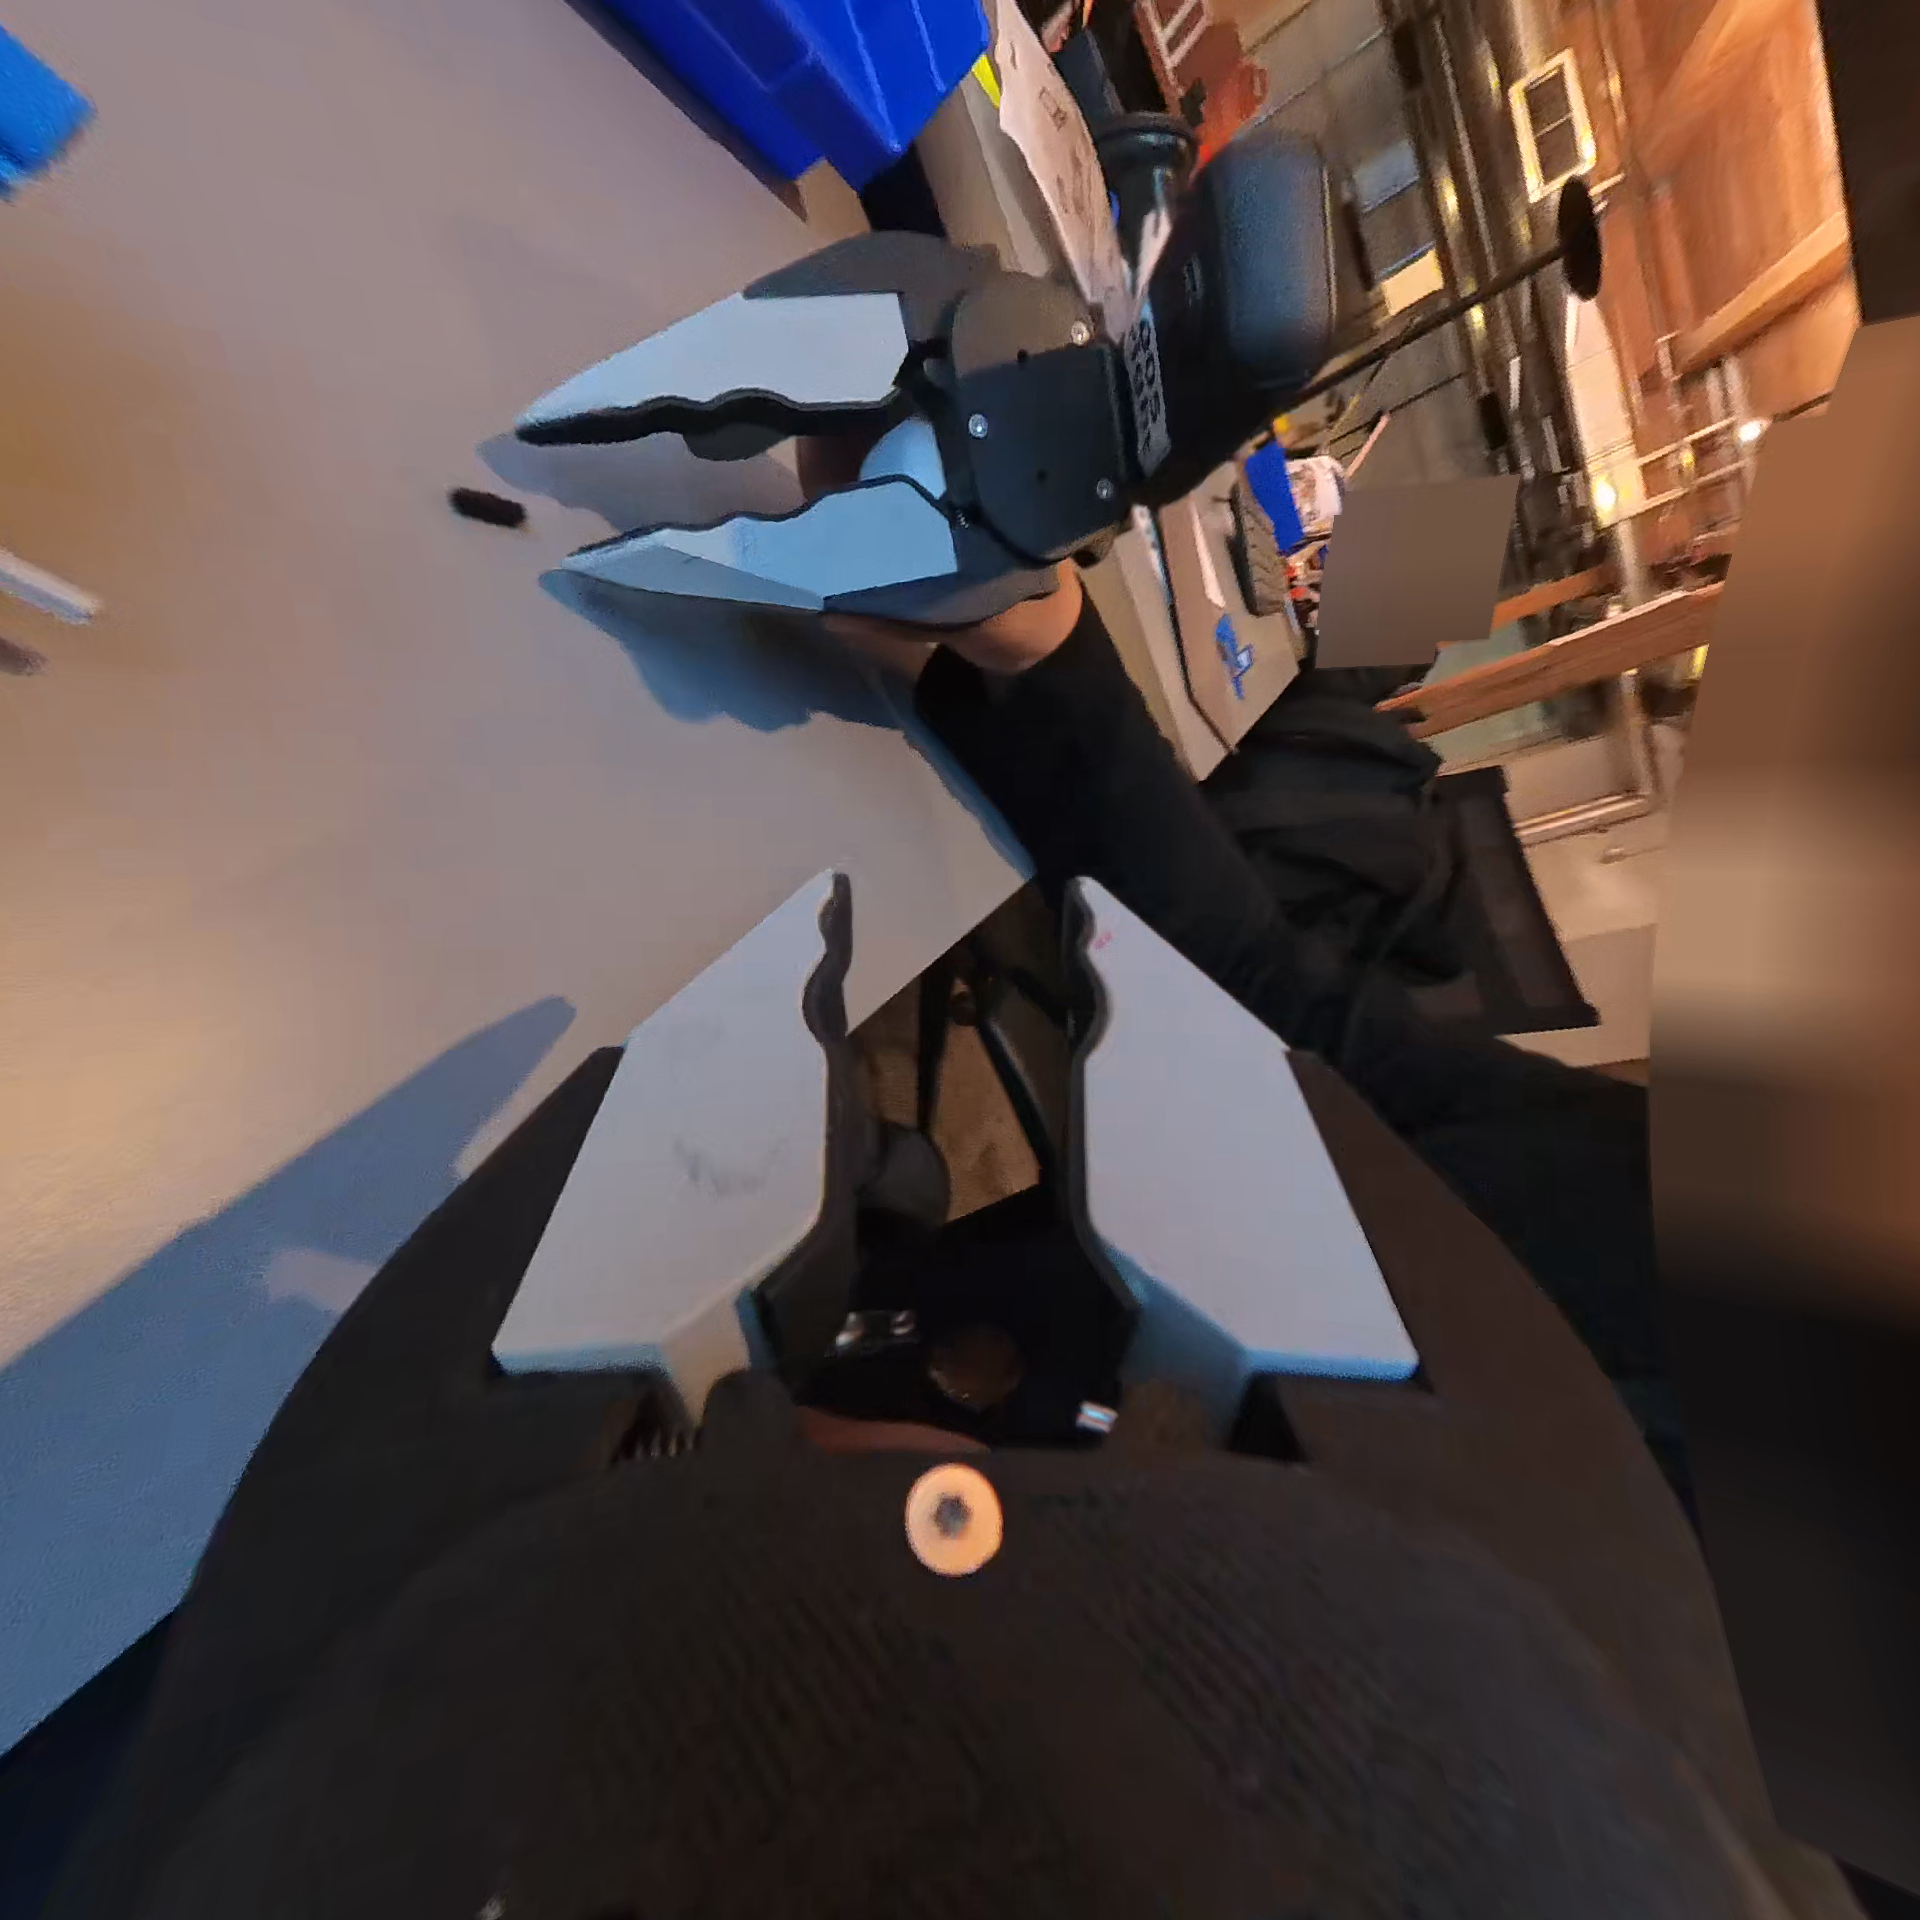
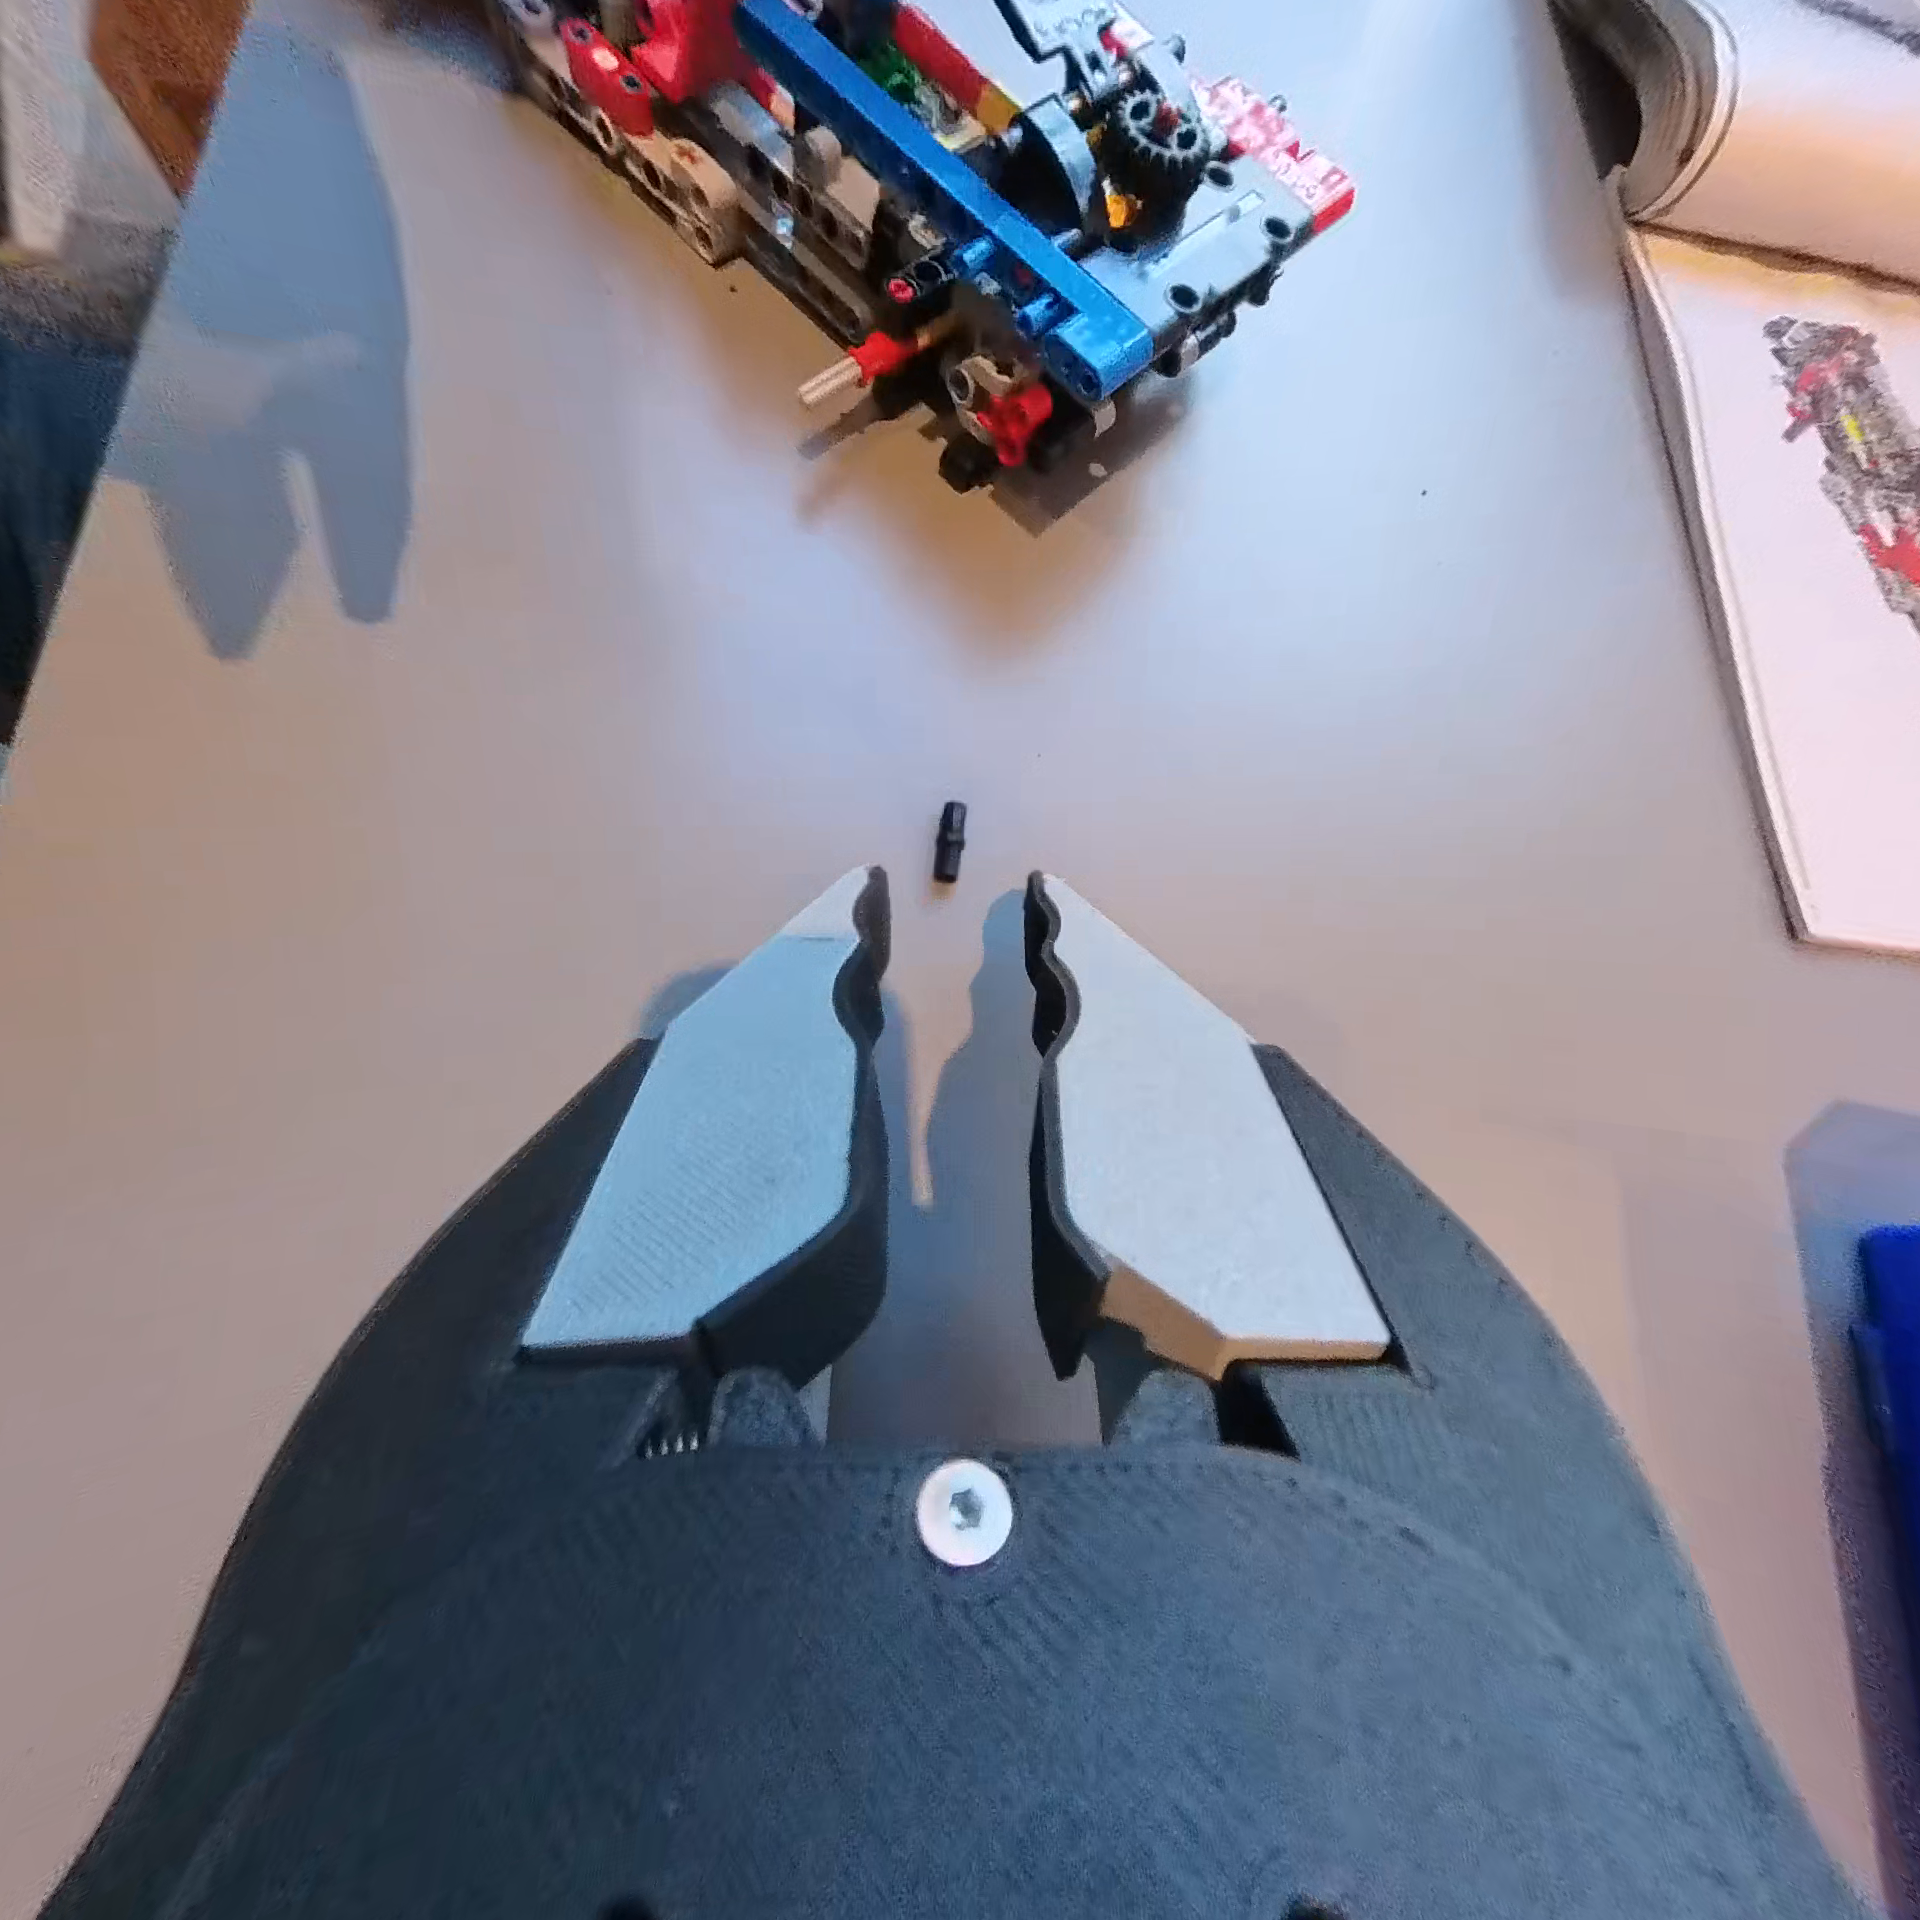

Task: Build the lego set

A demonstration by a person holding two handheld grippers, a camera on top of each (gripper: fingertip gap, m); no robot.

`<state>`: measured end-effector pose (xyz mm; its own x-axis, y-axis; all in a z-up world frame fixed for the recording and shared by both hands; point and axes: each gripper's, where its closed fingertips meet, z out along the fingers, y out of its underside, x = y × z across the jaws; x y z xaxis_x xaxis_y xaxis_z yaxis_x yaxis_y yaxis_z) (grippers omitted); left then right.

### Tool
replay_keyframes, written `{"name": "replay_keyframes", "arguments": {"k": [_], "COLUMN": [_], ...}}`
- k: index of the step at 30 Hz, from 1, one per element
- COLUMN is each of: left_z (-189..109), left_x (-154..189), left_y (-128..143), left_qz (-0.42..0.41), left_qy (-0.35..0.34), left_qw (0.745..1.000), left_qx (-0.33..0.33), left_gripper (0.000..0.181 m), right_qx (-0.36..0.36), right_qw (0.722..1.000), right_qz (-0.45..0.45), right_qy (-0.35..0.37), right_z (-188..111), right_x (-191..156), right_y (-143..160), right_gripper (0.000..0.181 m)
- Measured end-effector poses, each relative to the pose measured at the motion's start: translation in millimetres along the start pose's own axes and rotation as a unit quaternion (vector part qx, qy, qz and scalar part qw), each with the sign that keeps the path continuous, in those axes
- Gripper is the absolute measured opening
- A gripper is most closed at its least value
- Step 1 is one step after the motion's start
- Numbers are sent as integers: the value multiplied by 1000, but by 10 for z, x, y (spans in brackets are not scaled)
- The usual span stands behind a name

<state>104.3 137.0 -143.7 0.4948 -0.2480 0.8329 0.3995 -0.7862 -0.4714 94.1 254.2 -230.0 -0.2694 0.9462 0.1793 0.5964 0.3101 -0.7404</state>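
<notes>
A small black pin (image 2: 949,842) lies flat on the table (image 2: 520,779), its long axis running straight away from the right gripper (image 2: 956,883) (jaws spread, tips just short of it). The left gripper (image 1: 956,894) is spread too, holding nothing.

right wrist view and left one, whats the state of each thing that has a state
right gripper: open, empty, fingers either side of the pin, just short of it
left gripper: open, empty, at the table edge
black pin: loose, lying on the table
lego model: partly built, resting on the table, untouched
instruction booklet: open, lying flat
</notes>
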Motion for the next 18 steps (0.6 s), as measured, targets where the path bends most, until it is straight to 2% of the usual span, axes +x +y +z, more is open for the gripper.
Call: {"name": "replay_keyframes", "arguments": {"k": [5,8,12,14,18], "left_z": [-235,-303,-331,-330,-297], "left_x": [-102,-137,-225,-246,-334], "left_y": [37,76,131,150,212], "left_qz": [0,10,32,41,59], "left_qy": [0,4,-2,1,-15], "left_qw": [1000,1000,999,999,998], "left_qx": [14,14,-2,-10,-24], "left_gripper": [39,39,40,39,39], "right_qx": [-16,-22,-23,-19,-48], "right_qw": [999,996,984,968,912], "right_qz": [-7,-47,-121,-184,-315], "right_qy": [-50,-79,-129,-170,-259], "right_z": [133,133,142,149,127], "right_x": [-22,-53,-81,-117,-185], "right_y": [-25,-24,-35,-49,-37], "right_gripper": [14,5,1,1,0]}}
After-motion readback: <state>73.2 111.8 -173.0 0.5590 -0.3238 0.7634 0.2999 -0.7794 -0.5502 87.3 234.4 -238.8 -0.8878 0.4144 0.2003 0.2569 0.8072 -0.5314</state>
